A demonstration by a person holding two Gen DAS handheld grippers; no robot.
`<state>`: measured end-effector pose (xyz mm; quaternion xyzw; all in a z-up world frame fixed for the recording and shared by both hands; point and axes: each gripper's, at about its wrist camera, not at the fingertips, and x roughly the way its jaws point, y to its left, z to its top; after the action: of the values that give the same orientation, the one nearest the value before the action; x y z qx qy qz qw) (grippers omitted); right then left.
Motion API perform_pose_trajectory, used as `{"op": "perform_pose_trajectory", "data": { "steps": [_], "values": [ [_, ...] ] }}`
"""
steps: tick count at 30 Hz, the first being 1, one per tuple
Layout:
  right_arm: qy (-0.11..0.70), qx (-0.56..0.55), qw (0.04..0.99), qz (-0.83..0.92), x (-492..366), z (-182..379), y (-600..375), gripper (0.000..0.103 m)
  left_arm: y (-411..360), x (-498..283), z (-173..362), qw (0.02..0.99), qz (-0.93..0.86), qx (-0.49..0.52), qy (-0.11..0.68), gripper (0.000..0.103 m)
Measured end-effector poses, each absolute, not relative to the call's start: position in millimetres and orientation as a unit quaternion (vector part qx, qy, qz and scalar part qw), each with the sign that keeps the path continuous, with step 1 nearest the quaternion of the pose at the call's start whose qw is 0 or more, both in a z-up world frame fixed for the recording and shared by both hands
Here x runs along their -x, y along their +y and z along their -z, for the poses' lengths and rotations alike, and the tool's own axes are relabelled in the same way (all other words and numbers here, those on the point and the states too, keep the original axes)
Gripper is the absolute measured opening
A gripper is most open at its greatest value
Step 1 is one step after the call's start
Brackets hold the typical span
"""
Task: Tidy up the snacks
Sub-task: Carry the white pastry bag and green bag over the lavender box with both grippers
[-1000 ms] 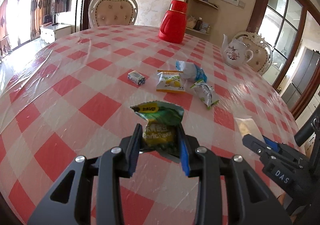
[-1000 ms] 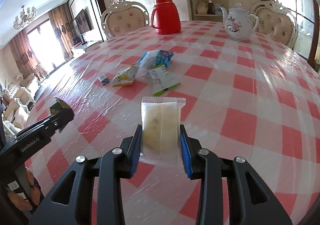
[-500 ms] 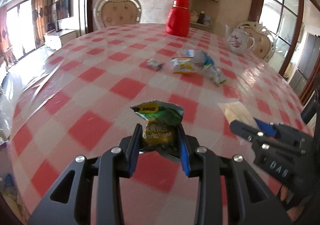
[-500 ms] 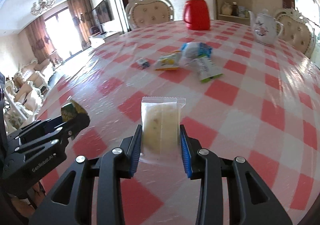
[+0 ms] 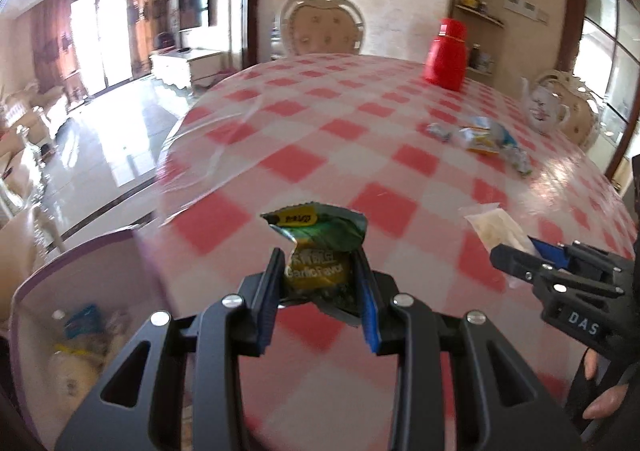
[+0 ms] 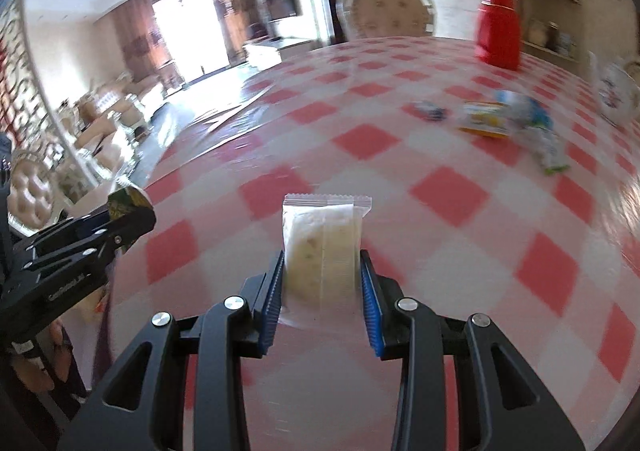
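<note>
My left gripper (image 5: 319, 269) is shut on a crumpled green and yellow snack packet (image 5: 318, 247), held over the near left edge of the red-checked table (image 5: 304, 167). In the right wrist view my right gripper (image 6: 322, 269) is shut on a clear wrapped pale cake (image 6: 322, 247). Each gripper shows in the other's view: the right one (image 5: 520, 247) with the cake at the right, the left one (image 6: 132, 219) with the green packet at the left. A lilac bin (image 5: 76, 311) with several snacks inside sits low at the left, beside the table edge.
Several loose snacks (image 5: 480, 137) lie together far across the table (image 6: 360, 139). Beyond them stand a red thermos (image 5: 446, 55) and a white teapot (image 5: 544, 109). A cream chair (image 5: 320, 31) sits behind the table. Glossy floor and a living room spread to the left.
Both grippers have drawn back and swung left with their packets still held. The loose snacks now lie further off, and the lilac bin has come into the left wrist view.
</note>
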<state>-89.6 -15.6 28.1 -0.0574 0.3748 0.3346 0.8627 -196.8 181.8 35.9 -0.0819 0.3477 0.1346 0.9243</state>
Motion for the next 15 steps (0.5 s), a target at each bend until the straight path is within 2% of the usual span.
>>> {"op": "perform_pose_trajectory", "data": {
  "steps": [15],
  "values": [
    [0.369,0.118,0.776,-0.497,167,-29,109,0.035,287,283,-17,0.881,-0.260,0.113,0.380,0.035]
  ]
}}
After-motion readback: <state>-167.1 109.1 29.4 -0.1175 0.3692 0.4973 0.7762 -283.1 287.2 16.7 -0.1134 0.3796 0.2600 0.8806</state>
